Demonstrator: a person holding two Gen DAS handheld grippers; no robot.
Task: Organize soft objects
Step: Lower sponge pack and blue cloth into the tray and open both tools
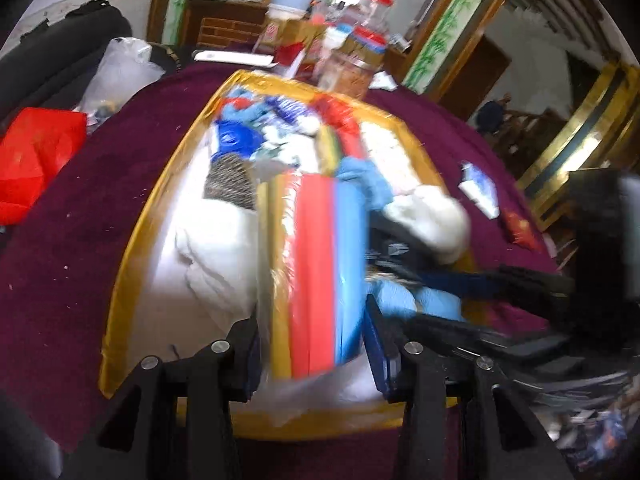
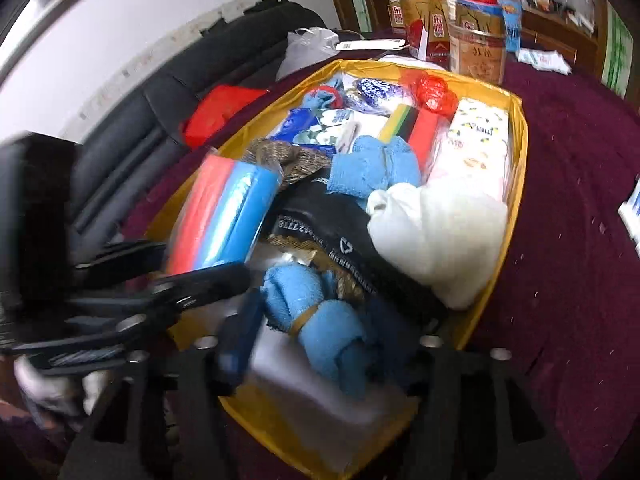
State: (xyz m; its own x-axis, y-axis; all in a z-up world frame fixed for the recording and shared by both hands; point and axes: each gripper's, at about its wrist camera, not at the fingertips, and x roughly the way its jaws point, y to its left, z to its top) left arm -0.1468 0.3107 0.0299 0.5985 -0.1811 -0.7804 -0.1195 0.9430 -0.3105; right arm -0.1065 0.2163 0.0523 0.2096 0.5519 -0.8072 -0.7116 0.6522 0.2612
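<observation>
Fingers of the left gripper point(image 1: 312, 344) are clamped on a sponge pack point(image 1: 316, 272) over the yellow bin point(image 2: 516, 152); right gripper point(image 2: 320, 344) fingers are closed around a blue towel point(image 2: 316, 320) inside it.

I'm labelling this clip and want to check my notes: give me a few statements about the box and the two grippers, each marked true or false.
1. The left gripper has the plastic-wrapped pack of red and blue rolls between its fingers. True.
2. The yellow box sits on a green cloth. False: the cloth is dark maroon.
3. A light blue towel lies between the right gripper's fingers. True.
4. The box holds only towels. False: a tissue pack lies inside too.
</observation>
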